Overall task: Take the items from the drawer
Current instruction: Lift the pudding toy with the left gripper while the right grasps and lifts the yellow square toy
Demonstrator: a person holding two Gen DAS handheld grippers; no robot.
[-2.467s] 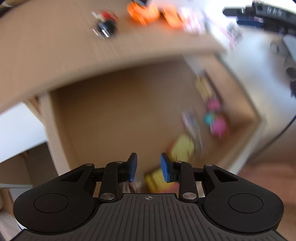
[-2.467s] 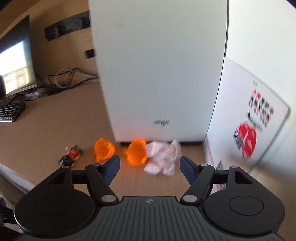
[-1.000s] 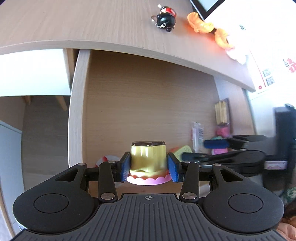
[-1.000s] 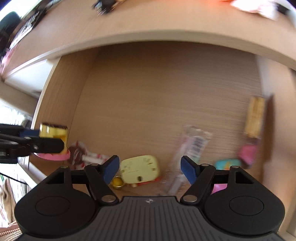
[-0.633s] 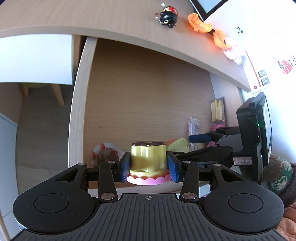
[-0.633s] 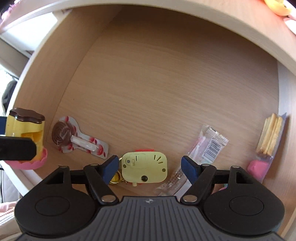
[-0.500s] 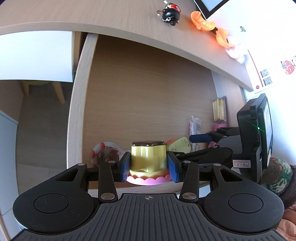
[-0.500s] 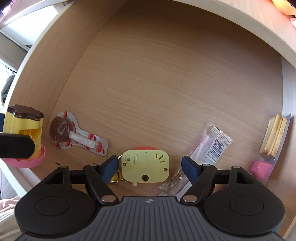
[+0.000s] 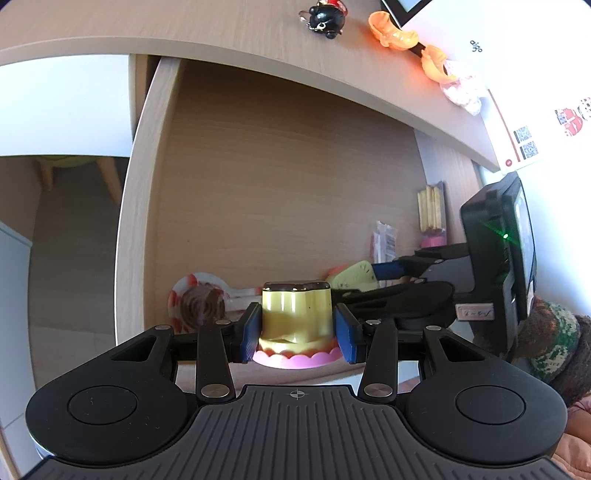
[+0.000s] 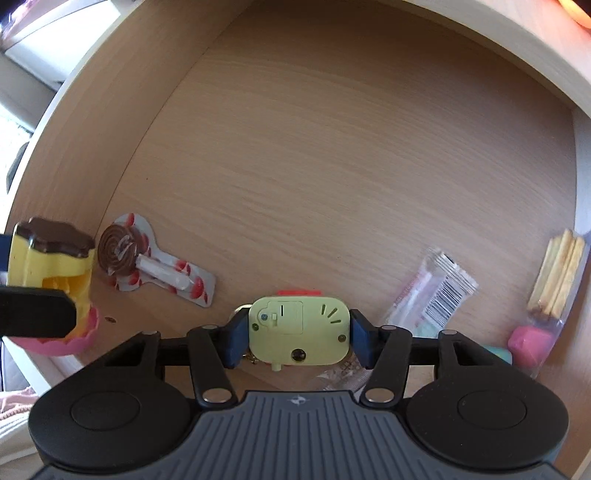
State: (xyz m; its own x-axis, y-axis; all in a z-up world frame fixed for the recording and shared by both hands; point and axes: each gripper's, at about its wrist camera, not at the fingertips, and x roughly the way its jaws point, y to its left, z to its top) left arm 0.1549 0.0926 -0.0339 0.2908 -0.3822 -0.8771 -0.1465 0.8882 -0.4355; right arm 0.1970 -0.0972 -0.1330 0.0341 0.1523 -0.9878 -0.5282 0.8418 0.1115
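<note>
The wooden drawer [image 9: 277,177] stands pulled out under the desk top. My left gripper [image 9: 295,334] is shut on a yellow pudding toy [image 9: 295,310] with a brown top and a pink scalloped base, held above the drawer's front left corner. That pudding toy [image 10: 51,266] also shows at the left edge of the right wrist view. My right gripper [image 10: 297,341] is down in the drawer [image 10: 332,166], both blue pads pressed against the sides of a pale yellow box-shaped toy [image 10: 298,330]. From the left wrist view, the right gripper [image 9: 391,273] reaches in from the right.
A wrapped brown swirl lollipop [image 10: 147,266] lies at the drawer's left. On the right lie a clear barcode sachet [image 10: 439,291], a biscuit stick pack [image 10: 557,273] and a pink block [image 10: 530,341]. The desk top holds a black-red figure [image 9: 325,20] and orange pieces [image 9: 391,31].
The right gripper's fingers, wide open around the yellow box toy half a second ago, have closed onto its sides. The left gripper still holds the pudding toy.
</note>
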